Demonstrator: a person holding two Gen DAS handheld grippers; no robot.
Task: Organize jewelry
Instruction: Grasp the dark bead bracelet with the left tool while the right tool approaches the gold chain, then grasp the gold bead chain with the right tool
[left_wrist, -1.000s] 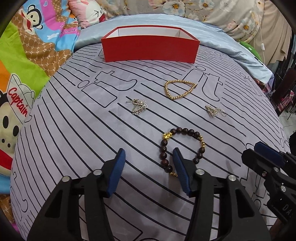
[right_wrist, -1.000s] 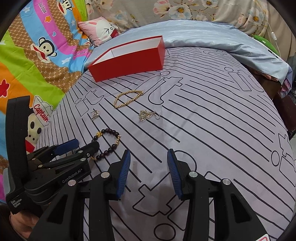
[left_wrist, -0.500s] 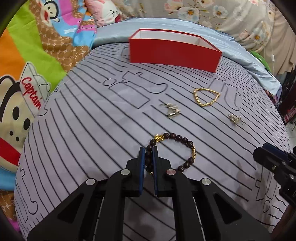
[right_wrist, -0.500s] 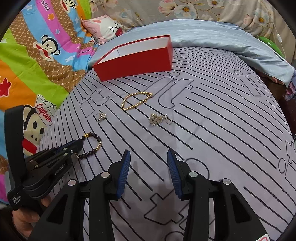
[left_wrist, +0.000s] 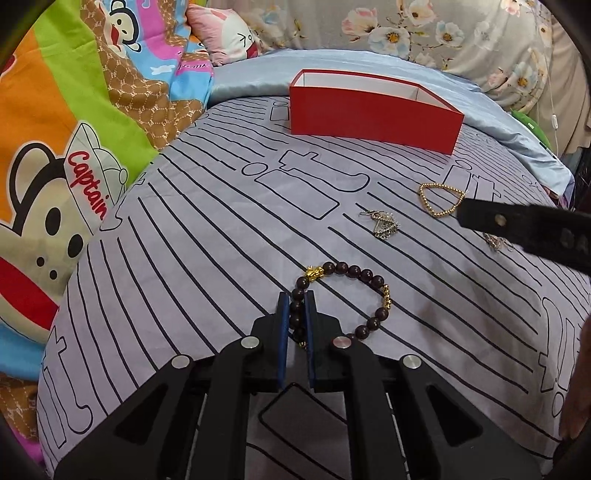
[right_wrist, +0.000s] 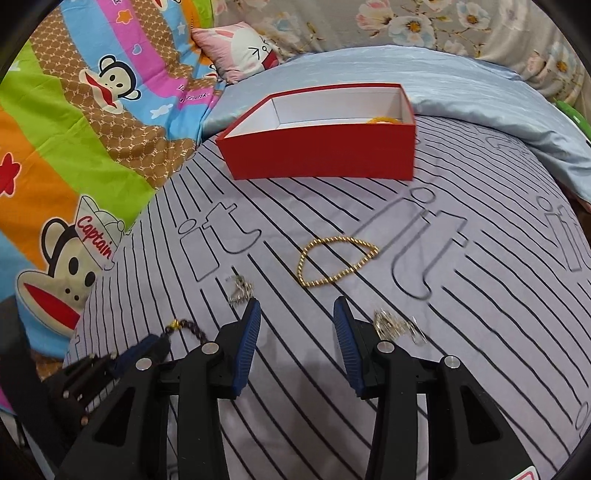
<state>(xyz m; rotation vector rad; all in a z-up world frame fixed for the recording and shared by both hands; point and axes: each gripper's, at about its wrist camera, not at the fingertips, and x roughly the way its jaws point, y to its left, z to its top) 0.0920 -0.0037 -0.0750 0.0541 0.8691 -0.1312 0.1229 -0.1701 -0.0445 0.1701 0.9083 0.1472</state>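
My left gripper (left_wrist: 296, 300) is shut on the near side of a dark bead bracelet (left_wrist: 364, 277) with gold charms, which lies on the grey striped bedcover. It also shows at the lower left of the right wrist view (right_wrist: 192, 328). My right gripper (right_wrist: 297, 314) is open and empty, hovering just short of a gold bead bracelet (right_wrist: 334, 264), also in the left wrist view (left_wrist: 439, 199). A silver earring (right_wrist: 240, 290) lies to its left and another silver earring (right_wrist: 397, 325) to its right. A red open box (right_wrist: 321, 147) stands behind, with something yellow inside.
A light blue sheet (right_wrist: 480, 96) lies behind the red box (left_wrist: 373, 118). A colourful cartoon blanket (left_wrist: 74, 147) covers the left side. A pink pillow (right_wrist: 240, 48) and floral fabric (left_wrist: 443, 33) are at the back. The bed drops off at the right.
My left gripper shut on the dark bead bracelet a second ago and still holds it. My right gripper has moved forward toward the gold bracelet and the box, staying open.
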